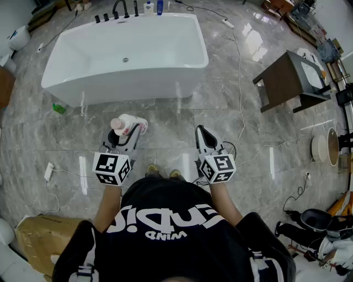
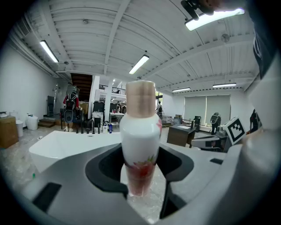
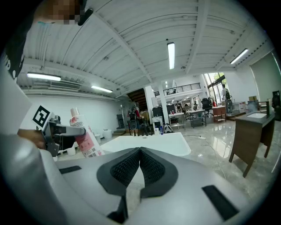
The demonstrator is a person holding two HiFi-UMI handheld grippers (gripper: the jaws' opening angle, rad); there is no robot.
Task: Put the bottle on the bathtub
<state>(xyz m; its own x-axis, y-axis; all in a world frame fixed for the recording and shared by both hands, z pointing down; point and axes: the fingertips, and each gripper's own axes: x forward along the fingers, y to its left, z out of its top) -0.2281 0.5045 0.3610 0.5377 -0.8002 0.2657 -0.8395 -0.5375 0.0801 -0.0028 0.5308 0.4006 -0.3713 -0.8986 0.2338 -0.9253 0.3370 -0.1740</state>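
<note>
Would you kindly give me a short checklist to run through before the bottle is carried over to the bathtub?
1. Grip on the bottle: ok. The left gripper has its fingers closed on the bottle's lower body.
2. Right gripper out of the way: ok. It is shut and empty.
3. Floor path to the bathtub: ok. The cable lies off to the right.
4. Free spot on the rim: ok. The near rim is bare; the faucet stands on the far ledge.
5. Cap tightness: cannot tell.
</note>
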